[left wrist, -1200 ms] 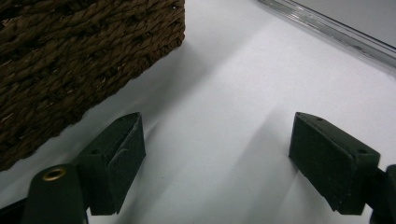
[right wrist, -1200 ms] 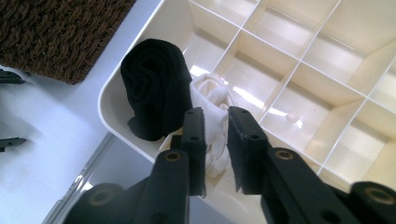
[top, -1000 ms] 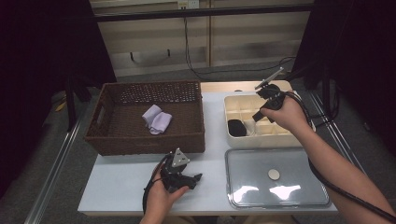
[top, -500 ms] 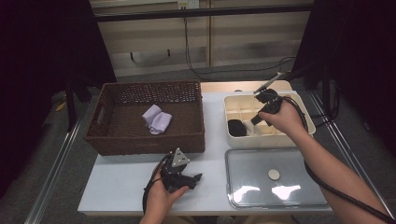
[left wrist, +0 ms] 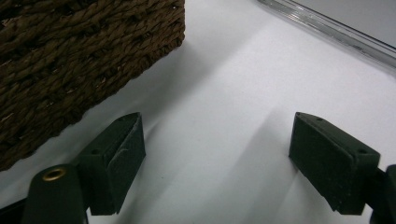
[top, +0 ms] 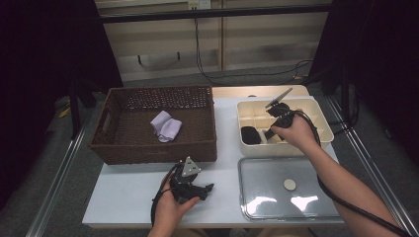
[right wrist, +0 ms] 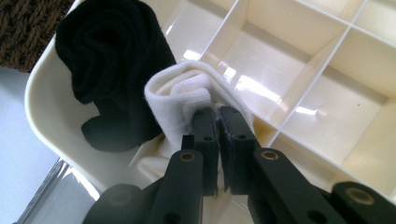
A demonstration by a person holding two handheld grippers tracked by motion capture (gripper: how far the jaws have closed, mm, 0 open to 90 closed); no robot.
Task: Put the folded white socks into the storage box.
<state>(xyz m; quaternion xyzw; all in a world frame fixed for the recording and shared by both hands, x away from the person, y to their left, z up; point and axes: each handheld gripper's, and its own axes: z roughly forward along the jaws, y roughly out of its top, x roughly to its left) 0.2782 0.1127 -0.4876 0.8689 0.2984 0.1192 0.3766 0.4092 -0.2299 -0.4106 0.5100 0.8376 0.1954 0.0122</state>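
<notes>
Socks first: my right gripper has its jaws clenched on a rolled white fabric sock, held over a front compartment of the cream plastic divided bin, just beside a rolled black sock lying in the bin's corner compartment. My left gripper rests low over the white table with jaws spread wide and nothing between them, near the brown woven wicker basket

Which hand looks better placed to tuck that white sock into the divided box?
Right. The right gripper is shut on the white sock over the divided box; the left gripper rests open on the table.
</notes>
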